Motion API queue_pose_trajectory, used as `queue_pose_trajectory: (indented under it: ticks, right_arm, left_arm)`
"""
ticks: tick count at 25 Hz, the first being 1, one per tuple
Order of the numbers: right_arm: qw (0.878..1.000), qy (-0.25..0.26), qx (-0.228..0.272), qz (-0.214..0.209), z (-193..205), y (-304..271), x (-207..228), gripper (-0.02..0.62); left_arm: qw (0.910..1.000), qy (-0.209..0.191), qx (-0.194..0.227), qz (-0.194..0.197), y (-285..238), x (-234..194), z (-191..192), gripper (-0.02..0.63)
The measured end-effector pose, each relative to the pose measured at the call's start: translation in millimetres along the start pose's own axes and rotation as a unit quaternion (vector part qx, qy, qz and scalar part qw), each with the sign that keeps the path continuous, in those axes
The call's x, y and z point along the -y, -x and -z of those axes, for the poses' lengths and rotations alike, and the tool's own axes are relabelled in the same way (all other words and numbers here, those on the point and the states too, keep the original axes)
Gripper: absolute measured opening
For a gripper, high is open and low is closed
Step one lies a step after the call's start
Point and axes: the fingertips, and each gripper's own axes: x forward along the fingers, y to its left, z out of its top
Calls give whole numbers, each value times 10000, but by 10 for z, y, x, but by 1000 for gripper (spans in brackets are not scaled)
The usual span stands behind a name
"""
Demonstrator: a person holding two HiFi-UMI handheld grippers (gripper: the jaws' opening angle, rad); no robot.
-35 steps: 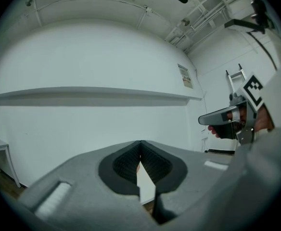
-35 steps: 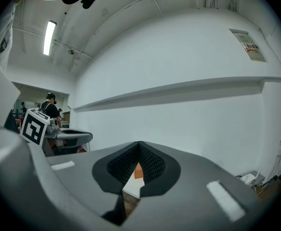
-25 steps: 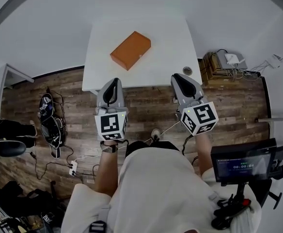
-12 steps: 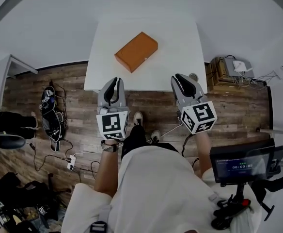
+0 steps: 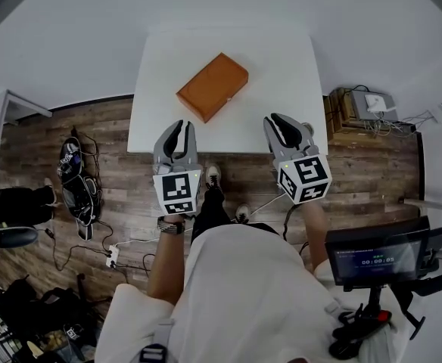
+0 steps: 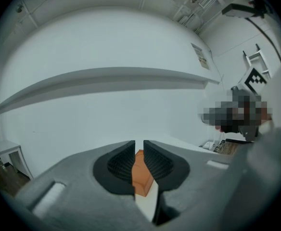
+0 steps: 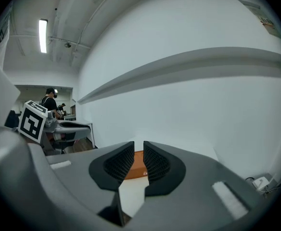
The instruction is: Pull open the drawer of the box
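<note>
Both tools are up side by side in front of me. In the head view their tips overlap the near edge of the white surface (image 5: 281, 59). Neither one touches anything.

Left tool (image 5: 177, 127): jaws have just been opening and now stand at a narrow slit, pads parallel, nothing clamped. The orange box (image 5: 213, 86) sits ahead of it and a bit to its right, well apart from the tips. In the left gripper view I only get a strip of the box (image 6: 141, 173) through the slit, with one corner toward me.

Right tool (image 5: 283, 121): jaws have also just been opening, same narrow gap, empty. The box is ahead and to its left, well apart. In the right gripper view it's a low orange band (image 7: 136, 167) behind the pads.

The box lies flat on the surface, turned diagonal to the edges, closer to the left tool's line than the right's.

Drawer: I can't pick out its front or seam in any view.

Behind the right tool, at my right side, there's a dark screen (image 5: 376, 257) on a stand. Wood floor (image 5: 77, 127) shows beneath the tools' rear halves. A power strip (image 5: 113, 259) and cables lie on it, behind and left of the left tool.
</note>
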Motion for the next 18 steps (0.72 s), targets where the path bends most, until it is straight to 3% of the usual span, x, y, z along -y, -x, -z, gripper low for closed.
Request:
queue_pose_trajectory:
  ticks: [6,14,18]
  right_arm:
    - [9995,-246,-178,42,151,-265,84,63]
    - [9982,-323,-501,30,381,-391,135,63]
    - [9957,-439,-813,50,610,-797,178,63]
  left_arm:
    - [9995,-169,-241,73,-252,-86,230,51]
    - [9982,152,-494,321,-357,-1,425,51]
    - [9957,222,-758,490,-670,-164,701,63]
